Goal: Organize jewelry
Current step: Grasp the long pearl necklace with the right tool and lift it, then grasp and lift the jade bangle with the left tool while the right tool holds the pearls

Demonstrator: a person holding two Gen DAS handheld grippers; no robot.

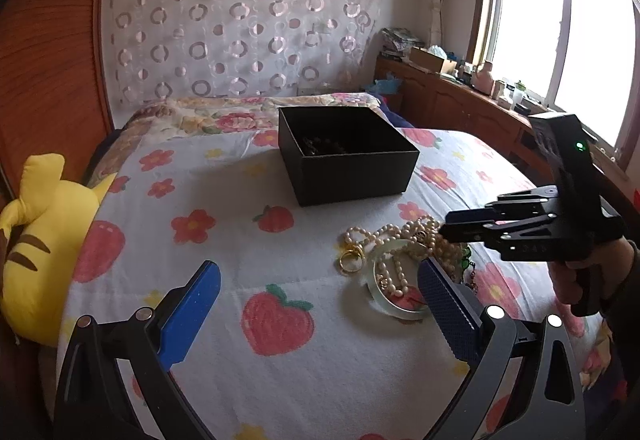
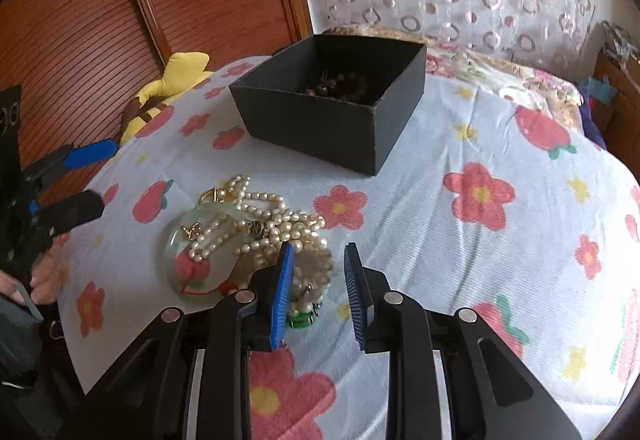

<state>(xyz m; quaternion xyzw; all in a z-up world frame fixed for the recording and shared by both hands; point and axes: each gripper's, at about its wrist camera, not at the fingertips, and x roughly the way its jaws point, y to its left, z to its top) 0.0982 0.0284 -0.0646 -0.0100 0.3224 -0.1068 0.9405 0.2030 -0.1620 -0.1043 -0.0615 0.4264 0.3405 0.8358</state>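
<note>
A heap of jewelry lies on the flowered bedspread: pearl necklaces (image 1: 416,240) (image 2: 272,224), a pale green bangle (image 1: 390,294) (image 2: 188,260), a gold ring (image 1: 352,260) and a small green piece (image 2: 302,320). An open black box (image 1: 348,155) (image 2: 332,99) stands behind it with dark beads (image 2: 336,83) inside. My left gripper (image 1: 320,304) is open wide and empty, its right finger beside the bangle. My right gripper (image 2: 318,280) is open and empty just above the near edge of the pearls; it also shows in the left wrist view (image 1: 472,228).
A yellow striped plush toy (image 1: 40,252) (image 2: 168,87) lies at the bed's left edge beside a wooden wardrobe (image 1: 48,59). A wooden sideboard (image 1: 460,95) with clutter runs under the window on the right. A patterned curtain (image 1: 240,15) hangs behind the bed.
</note>
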